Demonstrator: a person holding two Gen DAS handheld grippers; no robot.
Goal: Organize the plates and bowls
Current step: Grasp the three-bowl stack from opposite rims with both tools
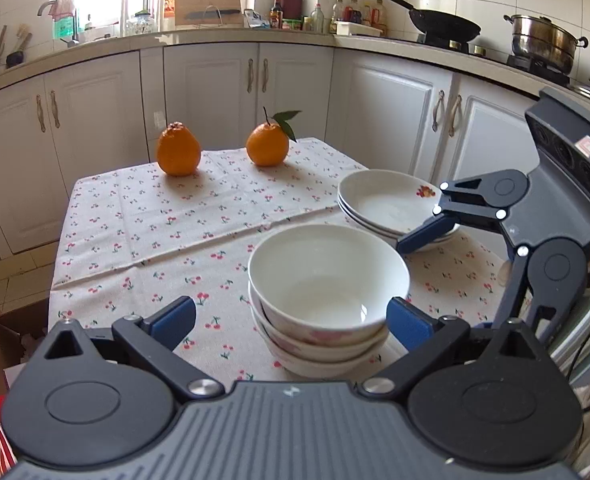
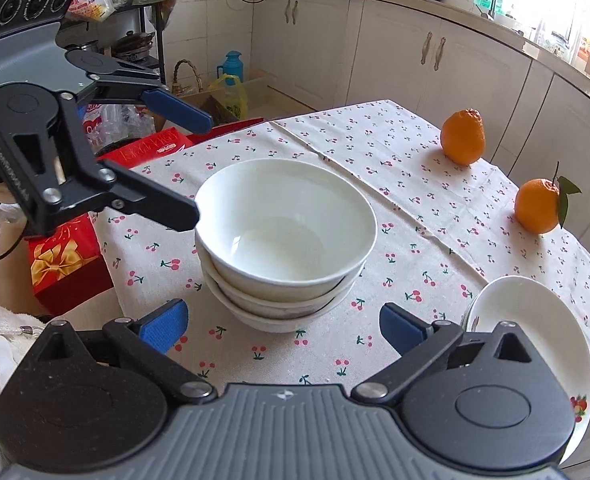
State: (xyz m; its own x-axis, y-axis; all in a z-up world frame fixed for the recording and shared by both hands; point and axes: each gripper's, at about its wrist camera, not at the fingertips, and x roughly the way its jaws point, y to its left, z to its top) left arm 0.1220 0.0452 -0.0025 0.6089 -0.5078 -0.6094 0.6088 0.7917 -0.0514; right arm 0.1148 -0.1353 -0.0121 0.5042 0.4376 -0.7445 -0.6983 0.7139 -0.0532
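Observation:
A stack of three white bowls (image 1: 327,292) (image 2: 283,232) stands near the front of the cherry-print tablecloth (image 1: 175,240) (image 2: 415,160). My left gripper (image 1: 291,320) (image 2: 191,164) is open, and the stack sits between its jaws, close to the right finger (image 1: 409,322). A stack of white plates (image 1: 387,204) (image 2: 535,320) with a fruit print lies to the right. My right gripper (image 2: 285,328) (image 1: 455,280) is open with nothing between its fingers. The plates lie just outside its right finger (image 2: 403,328).
Two oranges (image 1: 178,152) (image 1: 267,144) stand at the table's far side. Red boxes (image 2: 67,260) sit on the floor beside the table's edge. White cabinets ring the room, with a wok (image 1: 447,24) and a steel pot (image 1: 543,42) on the stove.

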